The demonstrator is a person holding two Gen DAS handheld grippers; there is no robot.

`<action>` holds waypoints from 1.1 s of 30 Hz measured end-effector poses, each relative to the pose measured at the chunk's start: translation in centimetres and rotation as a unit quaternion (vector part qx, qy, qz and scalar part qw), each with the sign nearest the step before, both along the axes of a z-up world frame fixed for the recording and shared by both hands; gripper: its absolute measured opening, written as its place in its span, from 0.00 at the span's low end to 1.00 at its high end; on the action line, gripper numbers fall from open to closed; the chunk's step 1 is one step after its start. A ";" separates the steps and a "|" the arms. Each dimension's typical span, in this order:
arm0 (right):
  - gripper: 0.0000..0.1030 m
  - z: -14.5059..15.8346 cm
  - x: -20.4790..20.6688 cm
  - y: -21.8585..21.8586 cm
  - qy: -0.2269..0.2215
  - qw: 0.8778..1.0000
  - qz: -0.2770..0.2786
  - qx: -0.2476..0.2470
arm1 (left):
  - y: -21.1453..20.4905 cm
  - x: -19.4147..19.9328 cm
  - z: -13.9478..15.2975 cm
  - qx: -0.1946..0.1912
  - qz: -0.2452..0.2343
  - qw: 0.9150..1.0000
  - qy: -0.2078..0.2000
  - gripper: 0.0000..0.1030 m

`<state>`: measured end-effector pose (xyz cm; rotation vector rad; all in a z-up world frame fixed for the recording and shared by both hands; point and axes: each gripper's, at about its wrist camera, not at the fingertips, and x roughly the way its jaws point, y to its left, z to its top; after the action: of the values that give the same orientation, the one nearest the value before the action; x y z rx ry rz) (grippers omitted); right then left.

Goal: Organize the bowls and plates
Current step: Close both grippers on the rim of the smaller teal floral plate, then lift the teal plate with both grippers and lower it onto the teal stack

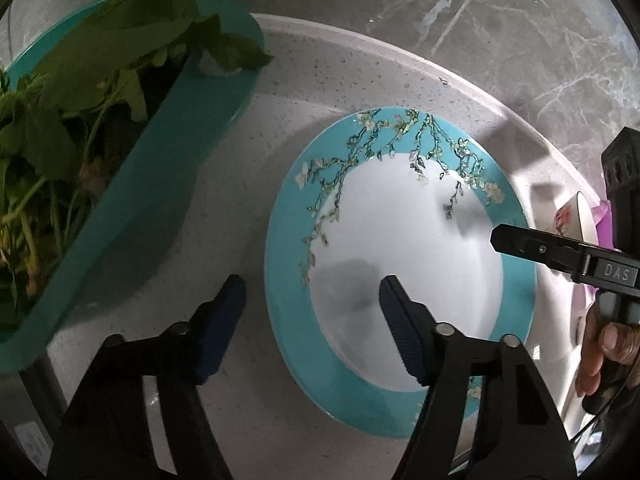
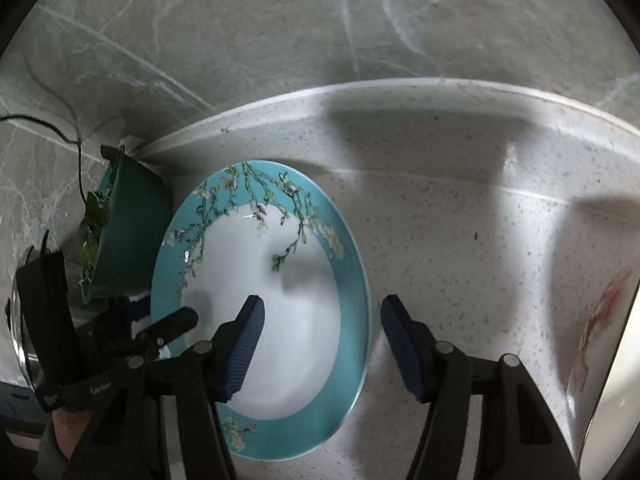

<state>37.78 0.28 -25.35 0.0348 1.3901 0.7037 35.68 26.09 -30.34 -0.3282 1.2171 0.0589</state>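
Note:
A turquoise-rimmed plate with a white centre and blossom branches [image 1: 400, 264] lies flat on the speckled white counter [image 1: 224, 240]; it also shows in the right wrist view [image 2: 296, 304]. My left gripper [image 1: 312, 300] is open and straddles the plate's left rim. My right gripper [image 2: 322, 320] is open and straddles the plate's right rim; its finger tip also shows in the left wrist view [image 1: 520, 242]. A white dish with a red floral print [image 2: 600, 340] sits at the far right, partly cut off.
A teal basin [image 1: 132, 216] full of leafy greens [image 1: 60, 120] stands left of the plate; it also shows in the right wrist view [image 2: 124, 236]. A grey marbled wall [image 2: 280, 40] rises behind the counter's raised back edge [image 2: 360, 98]. A black cable [image 2: 76, 148] hangs at the left.

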 end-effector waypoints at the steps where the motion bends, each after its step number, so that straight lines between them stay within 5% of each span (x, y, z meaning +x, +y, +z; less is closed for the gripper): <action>1: 0.47 0.0 0.0 0.2 0.002 1.000 0.004 -0.005 | 0.0 0.2 0.0 0.002 -0.005 1.000 0.000 0.55; 3: 0.42 -0.1 0.0 0.5 0.004 1.000 0.010 -0.013 | 0.0 0.4 0.0 0.000 -0.011 1.000 -0.002 0.35; 5: 0.39 -0.1 0.0 0.6 0.000 1.000 0.014 -0.027 | -0.3 0.8 0.1 0.014 -0.014 1.000 0.003 0.34; 7: 0.21 -0.1 0.1 0.5 -0.004 0.999 0.010 -0.043 | -0.2 1.3 0.0 0.021 -0.018 1.000 0.004 0.30; 9: 0.17 -0.2 0.3 -0.1 0.001 0.999 0.003 -0.040 | 0.1 1.4 0.0 0.020 -0.019 1.000 0.007 0.23; 20: 0.17 0.6 -0.2 -1.0 -0.006 0.999 -0.012 -0.039 | 0.1 0.4 0.4 0.006 -0.016 1.000 0.015 0.22; 33: 0.17 5.8 -3.7 -2.4 -0.022 1.000 -0.011 -0.015 | 0.7 -3.0 5.2 -0.008 -0.018 1.000 -0.006 0.22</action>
<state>34.08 -2.13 -19.55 0.0109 1.3567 0.6625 32.66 26.77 -25.14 -0.3202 1.2125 0.0160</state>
